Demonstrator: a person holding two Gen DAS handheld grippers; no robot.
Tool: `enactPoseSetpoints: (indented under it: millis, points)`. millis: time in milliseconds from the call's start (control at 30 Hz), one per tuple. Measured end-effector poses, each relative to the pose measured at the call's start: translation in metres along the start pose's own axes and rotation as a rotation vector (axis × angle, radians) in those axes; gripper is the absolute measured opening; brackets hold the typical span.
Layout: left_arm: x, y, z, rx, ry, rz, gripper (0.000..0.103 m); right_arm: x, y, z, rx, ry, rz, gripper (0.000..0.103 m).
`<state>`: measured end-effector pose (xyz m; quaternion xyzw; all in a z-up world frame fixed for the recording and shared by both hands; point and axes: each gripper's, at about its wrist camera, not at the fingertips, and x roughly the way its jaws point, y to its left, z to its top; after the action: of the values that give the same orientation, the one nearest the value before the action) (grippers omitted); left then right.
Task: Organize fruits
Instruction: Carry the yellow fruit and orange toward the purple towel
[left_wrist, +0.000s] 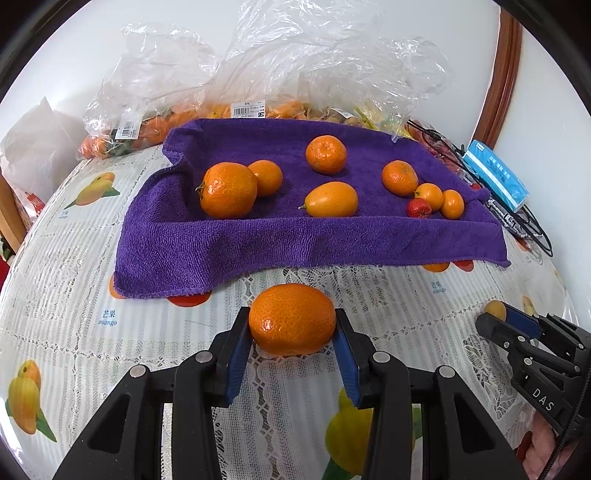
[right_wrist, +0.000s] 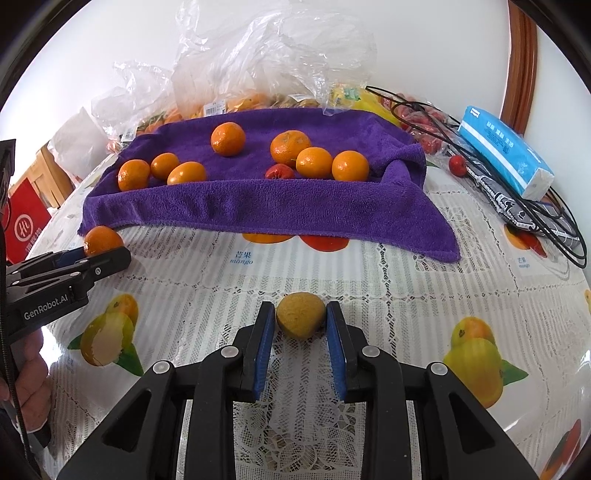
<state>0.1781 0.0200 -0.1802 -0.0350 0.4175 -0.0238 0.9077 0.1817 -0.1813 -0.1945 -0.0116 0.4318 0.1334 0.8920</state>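
My left gripper (left_wrist: 292, 326) is shut on a large orange mandarin (left_wrist: 291, 317) just above the tablecloth, in front of the purple towel (left_wrist: 229, 240). My right gripper (right_wrist: 301, 321) is shut on a small yellow-brown fruit (right_wrist: 301, 319) near the table. Several mandarins, such as a large one (left_wrist: 228, 190), kumquats and a small red fruit (left_wrist: 418, 208) lie on the towel. The right gripper also shows in the left wrist view (left_wrist: 496, 321), and the left gripper with its mandarin (right_wrist: 102, 240) shows in the right wrist view.
Clear plastic bags of fruit (left_wrist: 166, 110) stand behind the towel against the wall. A blue tissue pack (right_wrist: 506, 155), black cables (right_wrist: 535, 218) and a loose red fruit (right_wrist: 458, 165) lie at the right. The fruit-print tablecloth (right_wrist: 388, 295) covers the round table.
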Motion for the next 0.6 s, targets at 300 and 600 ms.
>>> enactPoseSetpoints:
  millis: [300, 600]
  points:
    - [-0.001, 0.002, 0.0, -0.015, -0.008, -0.018, 0.039, 0.0, 0.001, 0.0, -0.007, -0.001, -0.008, 0.029]
    - [-0.01, 0.007, -0.001, -0.035, -0.048, -0.053, 0.039, -0.002, -0.003, 0.0, 0.027, -0.007, 0.021, 0.027]
